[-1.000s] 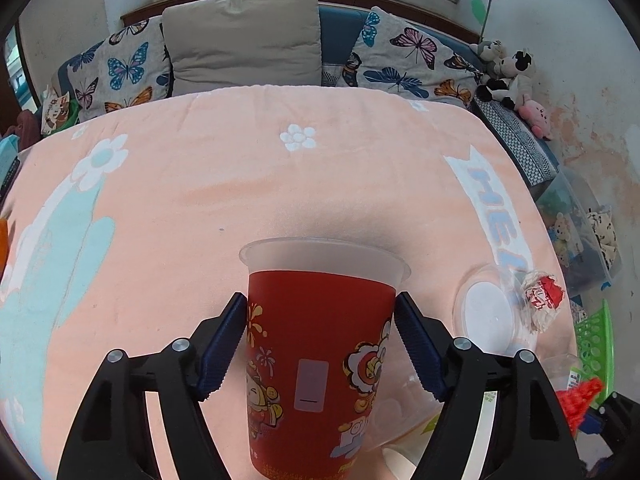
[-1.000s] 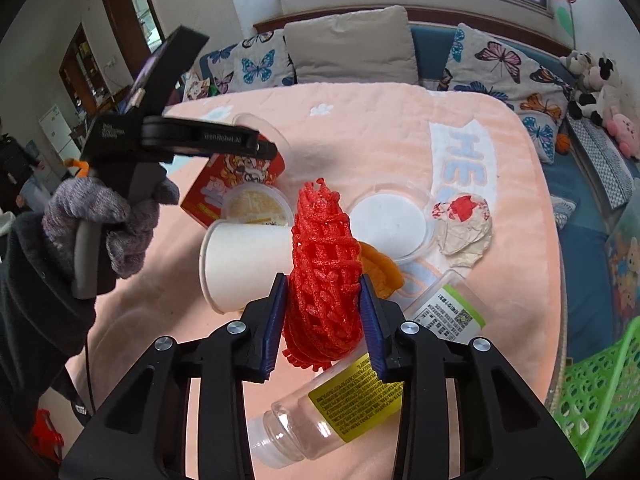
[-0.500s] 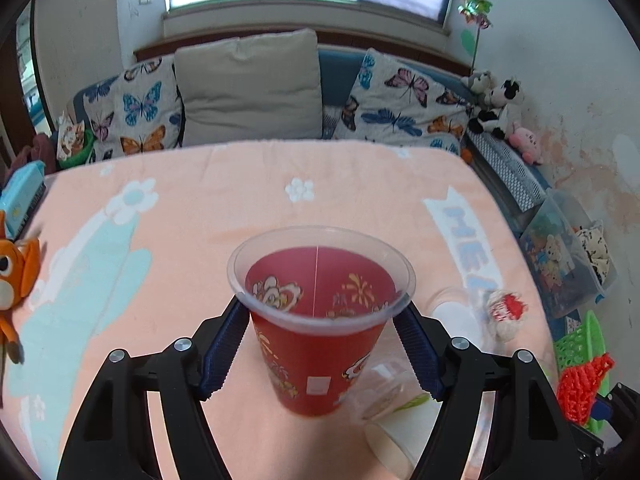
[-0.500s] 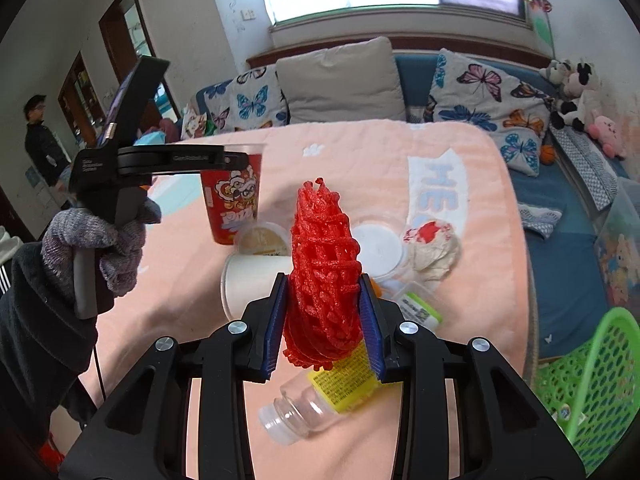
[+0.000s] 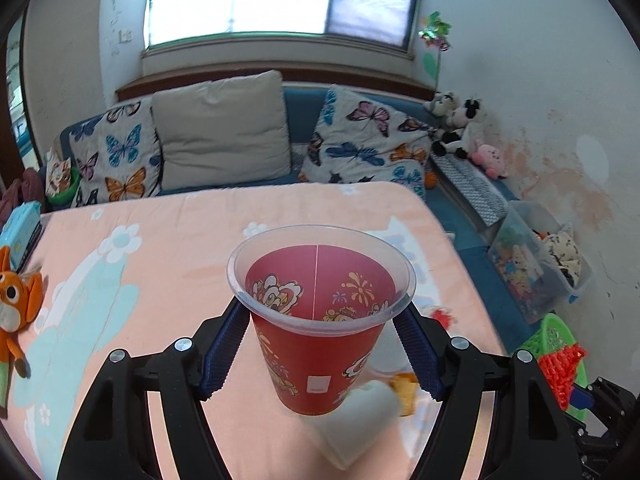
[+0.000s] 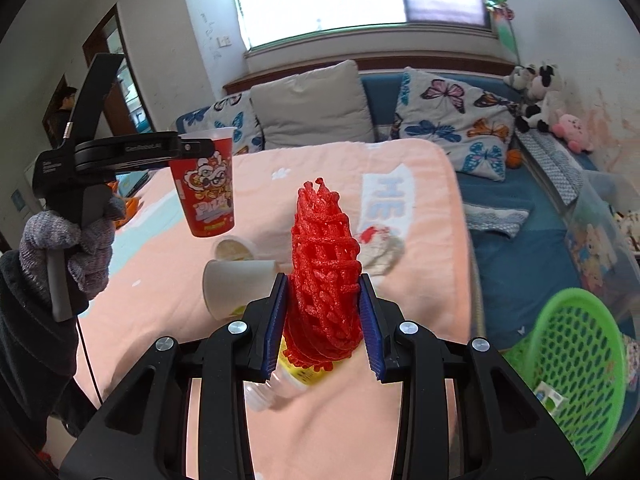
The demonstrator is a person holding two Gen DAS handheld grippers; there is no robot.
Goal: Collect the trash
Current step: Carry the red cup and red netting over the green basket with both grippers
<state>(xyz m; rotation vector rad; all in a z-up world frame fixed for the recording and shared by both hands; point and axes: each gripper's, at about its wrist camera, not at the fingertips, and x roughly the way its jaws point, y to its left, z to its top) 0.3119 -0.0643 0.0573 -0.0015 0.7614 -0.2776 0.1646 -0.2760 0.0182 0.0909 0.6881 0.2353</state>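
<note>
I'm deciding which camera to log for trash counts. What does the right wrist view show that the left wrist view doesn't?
Only the right wrist view: the gloved hand carrying the left gripper, a small tub, a clear bottle and a small carton lying in the green basket.
Only the left wrist view: an orange plush toy and the red cup's empty inside.
Both: the red cup, the red foam net, the fallen white cup, the crumpled wrapper, the basket.
</note>
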